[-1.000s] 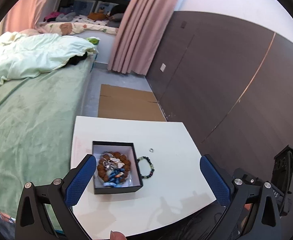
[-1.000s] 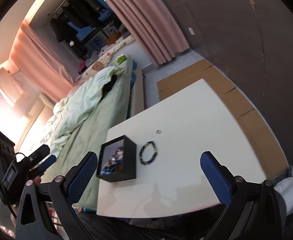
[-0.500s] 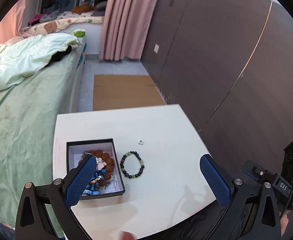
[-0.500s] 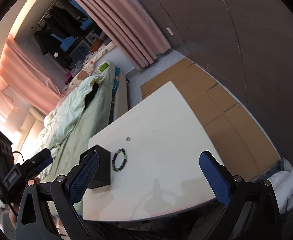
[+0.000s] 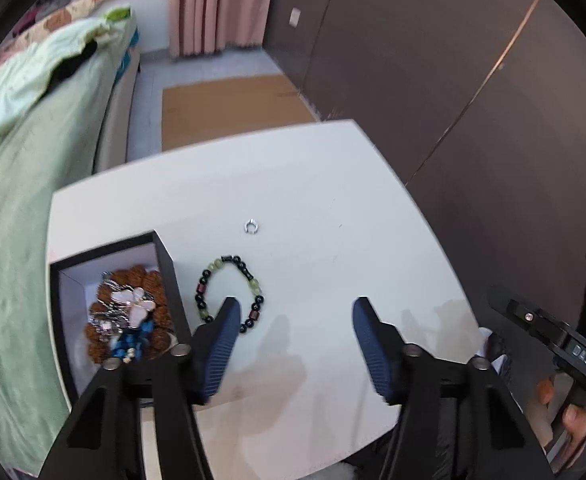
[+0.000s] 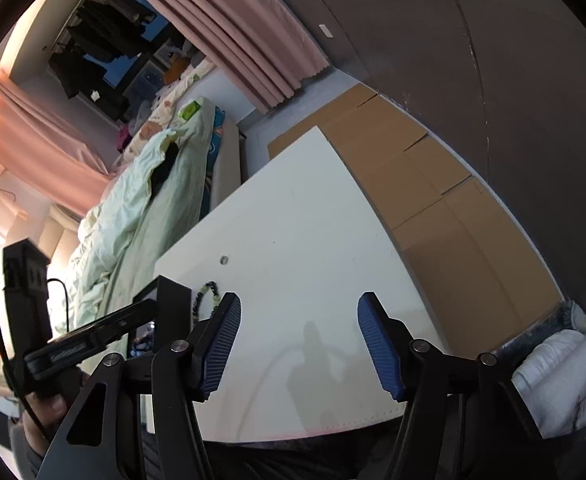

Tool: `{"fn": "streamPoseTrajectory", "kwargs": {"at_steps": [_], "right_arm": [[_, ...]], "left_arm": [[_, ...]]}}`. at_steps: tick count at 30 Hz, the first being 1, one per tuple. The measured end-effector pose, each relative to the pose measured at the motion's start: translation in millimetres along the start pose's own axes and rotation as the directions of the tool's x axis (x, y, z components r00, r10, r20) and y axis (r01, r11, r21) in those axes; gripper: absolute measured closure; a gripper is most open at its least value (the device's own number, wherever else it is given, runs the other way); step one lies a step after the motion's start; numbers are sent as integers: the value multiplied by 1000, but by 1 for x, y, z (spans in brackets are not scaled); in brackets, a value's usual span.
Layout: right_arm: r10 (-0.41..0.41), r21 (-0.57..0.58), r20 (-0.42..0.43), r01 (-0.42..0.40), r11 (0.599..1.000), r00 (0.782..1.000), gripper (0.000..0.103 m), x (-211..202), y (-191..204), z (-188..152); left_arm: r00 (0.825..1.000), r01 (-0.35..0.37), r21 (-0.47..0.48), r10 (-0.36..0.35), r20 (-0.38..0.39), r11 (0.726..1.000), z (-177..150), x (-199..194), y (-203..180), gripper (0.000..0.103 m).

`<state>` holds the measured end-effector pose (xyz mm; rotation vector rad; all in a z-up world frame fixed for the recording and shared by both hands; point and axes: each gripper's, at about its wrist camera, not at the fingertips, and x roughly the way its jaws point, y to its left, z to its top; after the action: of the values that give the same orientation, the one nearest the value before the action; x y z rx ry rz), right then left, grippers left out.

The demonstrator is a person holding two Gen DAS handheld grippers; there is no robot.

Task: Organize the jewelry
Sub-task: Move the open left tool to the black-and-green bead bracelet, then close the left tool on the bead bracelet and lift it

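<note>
Left gripper and right gripper fingers just narrowed, apart, empty; left finger hides the green-and-black beaded bracelet's edge beside the black jewellery box

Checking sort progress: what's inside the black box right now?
Inside the black box: brown bead strands, a white flower-shaped piece, a silvery piece and blue beads, piled together. Its near end is hidden behind the left gripper.

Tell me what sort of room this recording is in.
Most likely a bedroom: a bed with a rumpled quilt runs beside the white table, pink curtains hang behind, and clothes hang at the far end.
</note>
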<state>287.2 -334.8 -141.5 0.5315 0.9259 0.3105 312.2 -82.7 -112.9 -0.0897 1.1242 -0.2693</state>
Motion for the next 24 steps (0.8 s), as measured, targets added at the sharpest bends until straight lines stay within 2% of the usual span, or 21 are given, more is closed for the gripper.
{"fn": "streamPoseTrajectory", "kwargs": {"at_steps": [4, 16, 19, 24], "right_arm": [[-11, 2, -19, 11, 1000, 1000, 49, 8, -5, 2], [-69, -30, -32, 68, 997, 997, 50, 20, -8, 5], [-82, -39, -30, 80, 996, 996, 50, 21, -7, 5], [-91, -47, -32, 89, 995, 995, 50, 21, -7, 5]], "left_arm": [[998, -26, -7, 26, -58, 1000, 2, 23, 1, 61], [984, -90, 21, 92, -151, 996, 2, 68, 0, 73], [980, -130, 37, 134, -150, 991, 4, 73, 1, 74], [976, -149, 61, 157, -153, 987, 2, 79, -1, 78]]}}
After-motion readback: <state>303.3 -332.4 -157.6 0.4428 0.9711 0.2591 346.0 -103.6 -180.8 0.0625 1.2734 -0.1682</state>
